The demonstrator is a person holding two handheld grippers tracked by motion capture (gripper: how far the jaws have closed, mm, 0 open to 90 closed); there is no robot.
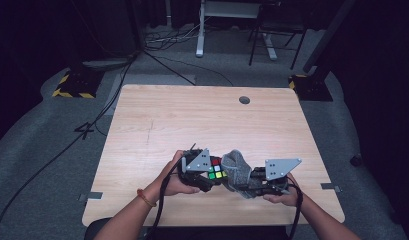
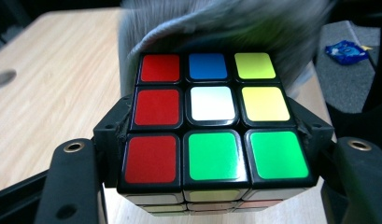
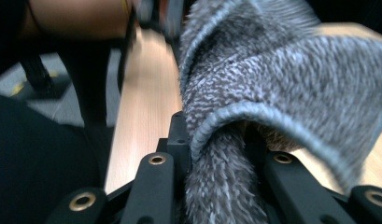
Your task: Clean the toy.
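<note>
A colour puzzle cube (image 2: pixel 212 121) with red, white, green, blue and yellow tiles sits clamped between the black jaws of my left gripper (image 2: pixel 212 154). In the high view the cube (image 1: pixel 215 168) is at the table's near middle, held by the left gripper (image 1: pixel 209 172). A grey fuzzy cloth (image 3: pixel 272 88) is bunched between the jaws of my right gripper (image 3: pixel 216 172), which is shut on it. The cloth (image 1: pixel 237 170) drapes against the far side of the cube, with the right gripper (image 1: pixel 252 181) just right of it. The cloth (image 2: pixel 216 23) hangs over the cube's far edge.
The wooden table (image 1: pixel 192 120) has a round cable hole (image 1: pixel 244 100) at the far middle. Desk legs (image 1: pixel 200 30) and cables lie on the grey floor beyond. A blue packet (image 2: pixel 346 50) lies on the floor off the table's side.
</note>
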